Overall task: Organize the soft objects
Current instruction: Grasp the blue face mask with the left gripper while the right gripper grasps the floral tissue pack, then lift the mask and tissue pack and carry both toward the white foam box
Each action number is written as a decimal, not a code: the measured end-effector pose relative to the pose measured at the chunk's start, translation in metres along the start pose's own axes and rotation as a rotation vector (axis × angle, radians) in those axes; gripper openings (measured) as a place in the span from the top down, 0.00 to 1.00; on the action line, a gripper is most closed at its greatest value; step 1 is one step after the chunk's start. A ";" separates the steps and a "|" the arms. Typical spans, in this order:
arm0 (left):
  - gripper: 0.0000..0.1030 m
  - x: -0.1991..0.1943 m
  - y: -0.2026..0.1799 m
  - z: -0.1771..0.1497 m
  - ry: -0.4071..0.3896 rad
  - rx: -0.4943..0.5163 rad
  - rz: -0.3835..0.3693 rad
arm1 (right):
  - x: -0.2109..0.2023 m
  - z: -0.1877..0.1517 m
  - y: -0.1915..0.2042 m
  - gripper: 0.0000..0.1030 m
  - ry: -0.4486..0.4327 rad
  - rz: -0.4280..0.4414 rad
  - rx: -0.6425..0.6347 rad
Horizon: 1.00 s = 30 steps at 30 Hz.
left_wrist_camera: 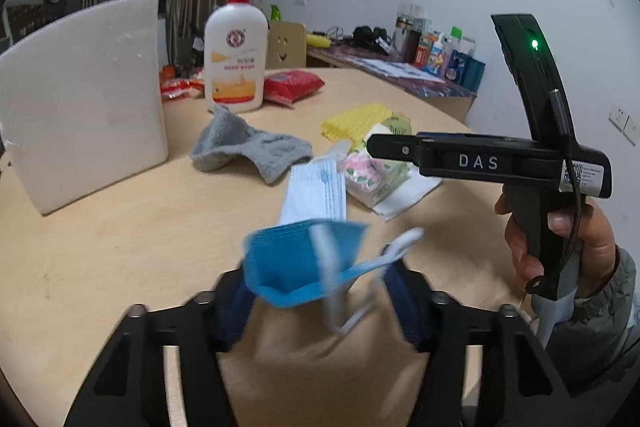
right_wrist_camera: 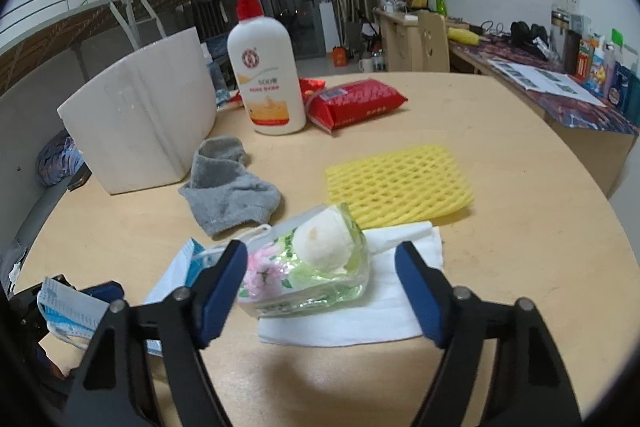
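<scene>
My left gripper point(left_wrist_camera: 316, 291) stands open with a blurred blue face mask point(left_wrist_camera: 304, 259) between its fingers, above the table; whether it touches the pads is unclear. A second mask point(left_wrist_camera: 316, 193) lies flat beyond it. My right gripper point(right_wrist_camera: 320, 287) is open, its fingers either side of a floral plastic pack point(right_wrist_camera: 316, 267) that lies on a white tissue point(right_wrist_camera: 352, 319). A grey sock point(right_wrist_camera: 228, 187) and a yellow foam net point(right_wrist_camera: 400, 183) lie further back. The right gripper shows in the left wrist view point(left_wrist_camera: 380, 147).
A white foam box point(right_wrist_camera: 140, 119) stands at the left of the round wooden table point(right_wrist_camera: 520, 247). A lotion pump bottle point(right_wrist_camera: 266, 67) and a red packet point(right_wrist_camera: 360, 101) stand behind. A cluttered desk point(right_wrist_camera: 560, 83) runs along the right wall.
</scene>
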<state>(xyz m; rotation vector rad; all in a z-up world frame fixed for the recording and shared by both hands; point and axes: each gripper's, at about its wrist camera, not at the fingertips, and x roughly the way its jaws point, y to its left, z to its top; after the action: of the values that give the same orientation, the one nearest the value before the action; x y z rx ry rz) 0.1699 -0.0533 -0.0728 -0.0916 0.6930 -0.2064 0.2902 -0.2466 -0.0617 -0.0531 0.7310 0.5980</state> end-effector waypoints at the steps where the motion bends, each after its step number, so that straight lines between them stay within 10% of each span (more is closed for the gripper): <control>1: 0.58 0.002 0.001 0.000 0.010 -0.001 -0.006 | 0.001 0.000 0.000 0.25 0.007 0.004 -0.001; 16: 0.82 -0.001 -0.004 -0.002 0.004 0.027 -0.053 | 0.007 0.000 -0.003 0.68 0.046 0.016 0.004; 30: 0.88 -0.001 0.001 -0.001 0.016 0.016 -0.095 | 0.013 0.000 -0.001 0.66 0.064 -0.029 -0.012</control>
<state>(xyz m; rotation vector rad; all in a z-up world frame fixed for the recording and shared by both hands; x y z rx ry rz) 0.1684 -0.0523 -0.0730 -0.1079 0.7033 -0.3044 0.2982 -0.2417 -0.0702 -0.0938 0.7876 0.5748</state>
